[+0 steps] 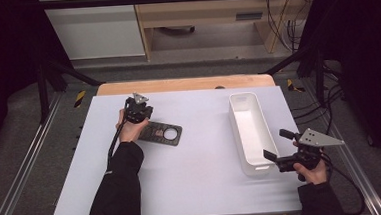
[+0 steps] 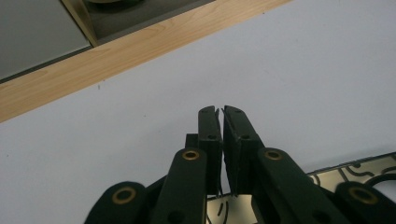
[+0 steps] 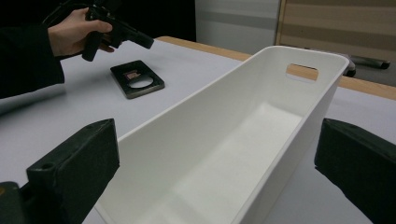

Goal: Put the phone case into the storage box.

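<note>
A dark flat plate (image 1: 161, 134) with a round hole lies on the white table at the left of centre; it also appears as the plate (image 3: 137, 79) and, from close up, the plate (image 2: 364, 170). My left gripper (image 1: 146, 111) hovers just over its far-left end, tips past the plate's edge. Its jaws are shut, with nothing between them, as the left gripper (image 2: 220, 112) shows. A long white bin (image 1: 243, 98) stands empty at the right. My right gripper (image 1: 277, 144) is open by its near right corner. The bin (image 3: 303, 51) sits between the wide jaws, walls untouched.
The table's wooden far edge (image 1: 184, 84) runs behind the white surface (image 1: 198, 177). Metal rails (image 1: 17, 173) flank the table, and cables (image 1: 329, 109) hang at the right. A wooden shelf unit (image 1: 198, 17) stands beyond.
</note>
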### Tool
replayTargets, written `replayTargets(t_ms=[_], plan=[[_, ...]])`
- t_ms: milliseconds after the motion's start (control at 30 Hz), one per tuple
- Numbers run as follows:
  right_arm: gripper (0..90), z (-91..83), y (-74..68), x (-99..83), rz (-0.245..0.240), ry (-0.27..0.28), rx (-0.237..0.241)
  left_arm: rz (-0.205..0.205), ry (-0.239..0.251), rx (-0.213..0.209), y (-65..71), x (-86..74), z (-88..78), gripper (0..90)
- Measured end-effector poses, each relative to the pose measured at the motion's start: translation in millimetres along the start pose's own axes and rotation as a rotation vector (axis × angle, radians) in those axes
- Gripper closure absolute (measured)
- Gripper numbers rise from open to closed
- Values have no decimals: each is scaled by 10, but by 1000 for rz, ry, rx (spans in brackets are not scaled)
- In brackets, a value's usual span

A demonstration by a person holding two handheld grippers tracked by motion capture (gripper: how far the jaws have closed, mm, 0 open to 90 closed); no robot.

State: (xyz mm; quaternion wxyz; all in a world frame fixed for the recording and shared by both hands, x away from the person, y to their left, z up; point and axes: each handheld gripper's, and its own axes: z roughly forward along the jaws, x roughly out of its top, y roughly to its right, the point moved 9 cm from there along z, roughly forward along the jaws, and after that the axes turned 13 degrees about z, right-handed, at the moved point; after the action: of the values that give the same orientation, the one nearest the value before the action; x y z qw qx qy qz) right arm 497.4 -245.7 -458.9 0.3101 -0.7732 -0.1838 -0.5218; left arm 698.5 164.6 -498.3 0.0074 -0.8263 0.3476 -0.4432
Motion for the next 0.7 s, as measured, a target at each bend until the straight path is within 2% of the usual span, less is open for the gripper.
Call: replayTargets(t_ms=[133,267,700], plan=[[4,1,-3,-2,-1,-1,1,-5,-19,6,-10,-48,28,865],[4,-4,-5,3,-1,0,1,-13,-19,18,-32,-74,51,860],[4,-5,-10,4,-1,-1,4,-4,-77,-8,6,-179,102,890]])
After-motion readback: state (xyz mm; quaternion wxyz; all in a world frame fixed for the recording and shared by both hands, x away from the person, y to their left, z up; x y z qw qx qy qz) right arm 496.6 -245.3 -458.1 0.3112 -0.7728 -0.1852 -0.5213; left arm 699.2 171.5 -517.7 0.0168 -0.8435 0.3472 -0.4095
